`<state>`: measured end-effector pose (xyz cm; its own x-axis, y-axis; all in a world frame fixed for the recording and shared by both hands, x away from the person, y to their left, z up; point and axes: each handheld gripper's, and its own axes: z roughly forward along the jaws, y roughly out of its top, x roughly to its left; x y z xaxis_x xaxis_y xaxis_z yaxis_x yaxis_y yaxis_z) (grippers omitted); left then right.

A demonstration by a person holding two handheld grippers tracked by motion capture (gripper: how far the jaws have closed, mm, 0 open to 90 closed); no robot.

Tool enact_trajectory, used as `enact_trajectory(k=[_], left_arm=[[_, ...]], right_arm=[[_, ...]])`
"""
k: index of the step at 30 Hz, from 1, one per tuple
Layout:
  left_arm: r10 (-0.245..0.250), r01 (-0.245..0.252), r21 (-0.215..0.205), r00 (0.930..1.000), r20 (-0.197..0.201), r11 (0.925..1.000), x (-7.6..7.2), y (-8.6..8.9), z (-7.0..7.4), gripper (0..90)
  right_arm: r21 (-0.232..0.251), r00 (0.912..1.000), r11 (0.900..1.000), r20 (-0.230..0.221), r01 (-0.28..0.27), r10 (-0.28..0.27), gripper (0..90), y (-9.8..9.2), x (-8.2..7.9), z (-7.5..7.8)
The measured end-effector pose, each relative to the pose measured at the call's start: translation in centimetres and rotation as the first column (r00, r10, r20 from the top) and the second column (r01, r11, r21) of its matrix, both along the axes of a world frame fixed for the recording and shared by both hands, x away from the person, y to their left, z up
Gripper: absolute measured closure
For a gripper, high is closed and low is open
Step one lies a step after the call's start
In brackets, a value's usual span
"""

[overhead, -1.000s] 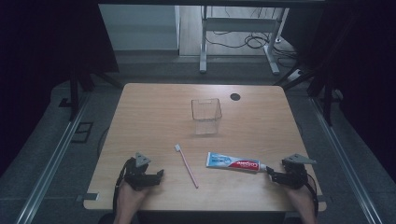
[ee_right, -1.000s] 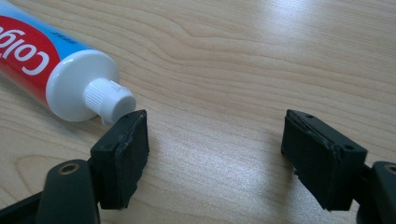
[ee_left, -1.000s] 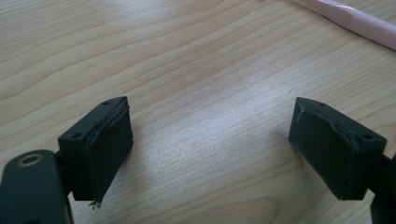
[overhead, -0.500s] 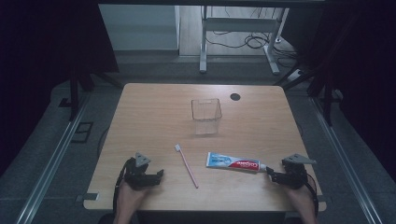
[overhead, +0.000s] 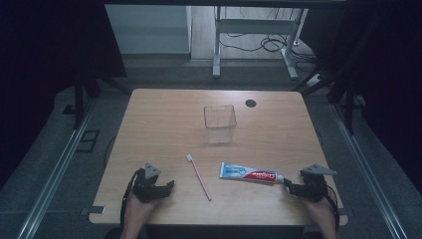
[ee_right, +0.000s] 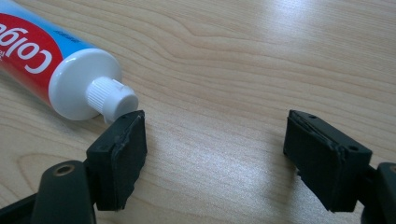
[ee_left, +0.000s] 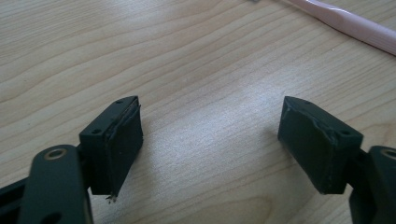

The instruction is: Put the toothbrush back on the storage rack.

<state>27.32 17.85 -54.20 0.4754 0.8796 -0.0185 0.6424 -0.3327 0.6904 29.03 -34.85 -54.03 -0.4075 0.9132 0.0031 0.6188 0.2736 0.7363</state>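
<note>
The left gripper (overhead: 168, 185) is resting near the table's (overhead: 164, 114) front edge, its jaws apart on bare wood and just having been narrowing; the pink toothbrush (overhead: 199, 176) is lying just beside it, thin enough to skid away under a shallow pinch; the toothpaste tube (overhead: 248, 173) is lying next, its cap touching one pad of the right gripper (overhead: 288, 185), jaws apart and empty, so a nudge risks rolling it; open wood is lying ahead towards the clear cup (overhead: 219, 123).
</note>
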Motion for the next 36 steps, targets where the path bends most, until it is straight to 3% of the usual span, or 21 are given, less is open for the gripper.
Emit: enact_trajectory(k=[7,8,18,23,27,34,36], left_arm=[[-0.008,0.008,0.000,0.9999,0.011,1.0000,-0.2,-0.2,0.5,27.6],[-0.012,0.012,-0.004,0.9998,0.014,0.9999,-0.2,-0.3,0.6,32.7],[-0.043,0.043,-0.033,0.9991,0.001,0.9986,-0.3,-0.8,1.3,48.0],[-0.088,0.086,-0.070,0.9960,-0.019,0.9938,-0.2,-1.4,1.7,57.2],[-0.111,0.110,-0.059,0.9934,-0.027,0.9922,-0.1,-2.1,1.8,63.3],[-0.152,0.149,-0.065,0.9874,-0.044,0.9867,0.0,-2.9,2.1,85.1],[-0.163,0.160,-0.068,0.9856,-0.045,0.9848,0.1,-3.3,2.3,86.9]], right_arm=[[-0.001,1.0000,1.000,0.000,-0.003,0.003,20.6,0.0,0.0,0.0],[-0.001,1.0000,1.000,0.000,-0.003,0.003,20.6,0.0,0.0,0.0],[-0.002,1.0000,1.000,-0.001,-0.003,0.003,20.6,0.0,0.0,0.0],[-0.001,1.0000,1.000,-0.001,-0.003,0.003,20.6,0.0,0.0,0.0],[-0.001,1.0000,1.000,0.000,-0.003,0.003,20.6,0.0,0.0,0.0],[-0.001,1.0000,1.000,-0.001,-0.003,0.003,20.5,0.0,0.0,0.0],[-0.001,1.0000,1.000,-0.001,-0.003,0.003,20.4,0.0,0.0,0.0]])
